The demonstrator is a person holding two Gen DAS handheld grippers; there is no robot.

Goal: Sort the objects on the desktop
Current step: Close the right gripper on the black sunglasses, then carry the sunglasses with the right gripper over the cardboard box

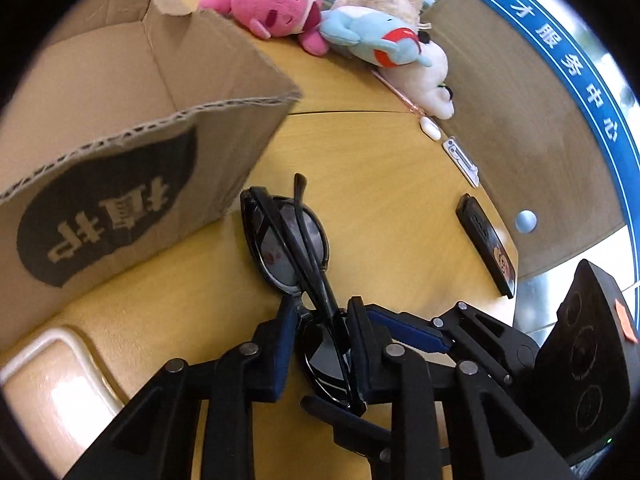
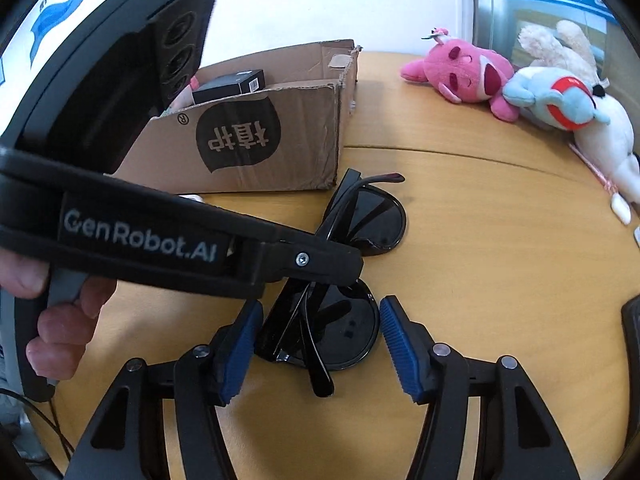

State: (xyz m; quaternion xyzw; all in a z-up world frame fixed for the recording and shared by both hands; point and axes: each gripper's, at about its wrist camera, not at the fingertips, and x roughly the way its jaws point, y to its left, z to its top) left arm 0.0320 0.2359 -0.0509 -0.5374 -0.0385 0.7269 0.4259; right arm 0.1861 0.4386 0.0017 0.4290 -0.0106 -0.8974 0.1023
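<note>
The folded black sunglasses (image 1: 298, 248) lie on the wooden table (image 1: 360, 152), just beside the near corner of the cardboard box (image 1: 132, 140). The left hand-held gripper (image 1: 322, 344) is closed on the sunglasses at the bridge, its blue-padded fingers pressing the frame from both sides. In the right wrist view, the right hand-held gripper (image 2: 320, 344) stands wide open around the nearer lens of the sunglasses (image 2: 340, 320); its blue pads (image 2: 400, 352) lie apart from the frame on either side. The left hand-held gripper (image 2: 340, 268) reaches across to the sunglasses from the box side. Inside the cardboard box (image 2: 280, 140) sits a small black carton (image 2: 232, 86). Well beyond the sunglasses, at the table's far edge, a pink plush toy (image 2: 464, 72), a light-blue plush toy (image 2: 560, 100) and a white plush toy (image 2: 608, 156) lie together.
</note>
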